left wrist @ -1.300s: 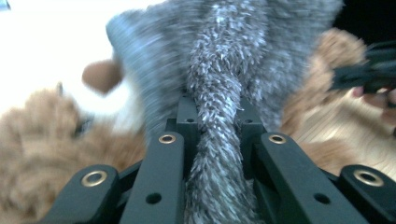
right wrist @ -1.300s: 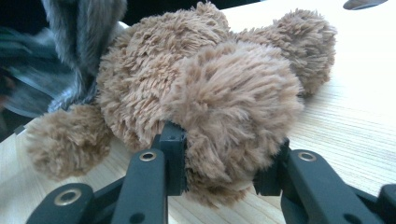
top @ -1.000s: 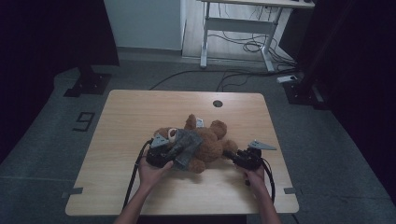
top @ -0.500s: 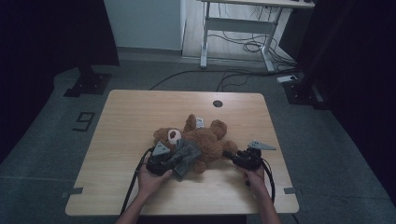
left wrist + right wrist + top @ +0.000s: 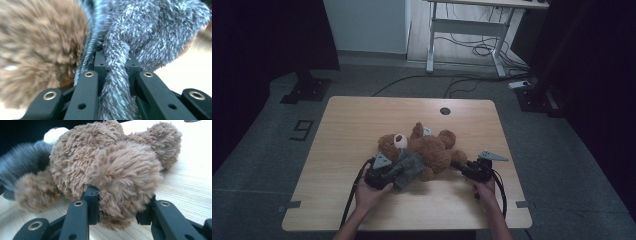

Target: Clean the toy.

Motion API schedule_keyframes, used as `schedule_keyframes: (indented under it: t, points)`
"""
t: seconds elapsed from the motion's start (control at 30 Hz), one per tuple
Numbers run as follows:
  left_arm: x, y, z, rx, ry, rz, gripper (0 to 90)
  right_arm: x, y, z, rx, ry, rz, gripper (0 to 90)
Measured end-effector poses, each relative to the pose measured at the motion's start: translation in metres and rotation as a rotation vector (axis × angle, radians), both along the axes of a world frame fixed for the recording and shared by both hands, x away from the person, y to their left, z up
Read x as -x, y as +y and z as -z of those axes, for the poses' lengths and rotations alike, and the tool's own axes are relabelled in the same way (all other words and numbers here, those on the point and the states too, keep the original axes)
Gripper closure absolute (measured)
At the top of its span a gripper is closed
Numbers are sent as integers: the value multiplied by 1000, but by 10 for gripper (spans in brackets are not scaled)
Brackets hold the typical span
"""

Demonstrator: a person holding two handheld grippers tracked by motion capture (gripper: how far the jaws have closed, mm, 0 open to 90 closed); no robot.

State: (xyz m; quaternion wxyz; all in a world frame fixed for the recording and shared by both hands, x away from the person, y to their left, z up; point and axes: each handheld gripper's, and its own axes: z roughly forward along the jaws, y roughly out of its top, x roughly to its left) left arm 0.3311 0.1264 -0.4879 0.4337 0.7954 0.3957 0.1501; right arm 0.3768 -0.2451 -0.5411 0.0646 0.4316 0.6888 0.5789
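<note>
your left gripper [image 5: 113,82] is pinched together on a thin fold of the grey fuzzy garment [image 5: 150,27], and your right gripper [image 5: 120,206] is clamped around one plush leg of the brown teddy bear [image 5: 105,167]. the bear lies on its back near the middle of the wooden table [image 5: 362,120], head toward your left, with the garment bunched against its near side by your left hand [image 5: 371,192].

the biggest risk sits in that left grip: you hold only a narrow twist of fleece, so a firm pull can let the pile slide out between the pads, or stretch the fabric instead of moving it along the body. pull too hard the other way and the bear's leg, soft and round, can squeeze out of the right jaws, since the stuffing gives under pressure. if both hands tug at once, the whole toy may drag across the smooth tabletop toward the near edge. the garment can also snag on an arm or the head. the cables [image 5: 354,197] trailing from your grippers lie close to the bear, so watch they don't catch.
</note>
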Motion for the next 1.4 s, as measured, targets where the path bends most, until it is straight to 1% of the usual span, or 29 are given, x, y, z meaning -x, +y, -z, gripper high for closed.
schedule_keyframes:
  t: [0.07, 0.13, 0.17, 0.2, 0.23, 0.3, 0.37, 0.43, 0.47, 0.5, 0.53, 0.57, 0.6, 0.63, 0.67, 0.7, 0.73, 0.8, 0.87, 0.97, 1.0, 1.03, 1.07, 1.1, 1.17, 1.27, 1.33, 1.37, 1.4]
  points:
    - [-3, 3, -14, 8, -37, -19, 767, 0, 0, 0, 1, 0, 3, 627]
    - [-9, 5, -28, 20, -58, -37, 766, 0, 0, 0, 3, -1, 3, 627]
    - [-11, 6, -33, 23, -66, -44, 765, 0, 1, 0, 3, 0, 2, 627]
    - [-11, 6, -33, 23, -66, -44, 765, 0, 1, 0, 3, 0, 2, 627]
    - [-16, 6, -47, 41, -87, -55, 765, 0, 1, 0, 2, 0, 2, 627]
    - [-22, 2, -58, 33, -103, -59, 763, 0, 1, 0, 3, 0, 2, 627]
    - [-32, -1, -66, 29, -105, -71, 762, 0, 1, 0, 3, 0, 2, 627]
    - [-45, -3, -68, 13, -91, -92, 762, 1, 1, 0, 3, -1, 3, 627]
    - [-45, -3, -68, 13, -91, -92, 762, 1, 1, 0, 3, -1, 3, 627]
    - [-54, -4, -67, 0, -71, -104, 762, 1, 1, -1, 6, -4, 2, 627]
    - [-54, -4, -67, 0, -71, -104, 762, 1, 1, -1, 6, -4, 2, 627]
    - [-61, -4, -62, -19, -49, -115, 762, 1, 0, -1, 8, -5, 0, 627]
    - [-61, -4, -62, -19, -49, -115, 761, 1, 0, -1, 8, -5, 0, 627]
    - [-65, -3, -55, -25, -25, -122, 759, 1, 0, -1, 12, -5, -4, 627]
    - [-65, -3, -55, -25, -25, -122, 758, 1, 0, -2, 13, -6, -5, 627]
    - [-66, -1, -49, -20, -10, -126, 759, 1, 0, -2, 12, -7, -8, 626]
    - [-66, -1, -46, -18, -4, -126, 760, 1, 0, -2, 13, -9, -9, 625]
    - [-64, 1, -42, -26, -5, -124, 763, 1, 1, -4, 22, -16, -13, 622]
    - [-63, 3, -40, -20, 1, -119, 764, 2, 1, -5, 28, -18, -15, 619]
    - [-60, 8, -34, 2, 26, -105, 767, 4, 1, -8, 48, -34, -28, 562]
    - [-58, 9, -32, 10, 29, -102, 768, 4, 1, -9, 47, -41, -25, 537]
    - [-57, 9, -31, 6, 25, -98, 770, 5, 0, -10, 45, -43, -22, 512]
    - [-57, 9, -31, 6, 25, -98, 771, 5, 0, -10, 45, -43, -22, 512]
    - [-55, 9, -28, 7, 19, -97, 772, 6, -1, -13, 38, -49, -16, 478]
    - [-53, 9, -26, 13, 15, -94, 774, 7, -2, -16, 31, -65, -6, 450]
    - [-48, 7, -21, 17, 1, -94, 775, 8, -3, -23, 11, -63, 5, 431]
    - [-47, 7, -20, 20, -1, -92, 776, 11, -4, -31, 4, -79, 13, 408]
    - [-44, 8, -18, 28, -4, -90, 776, 12, -4, -36, -1, -86, 13, 392]
    - [-44, 8, -18, 28, -4, -90, 777, 12, -4, -36, -1, -86, 13, 392]
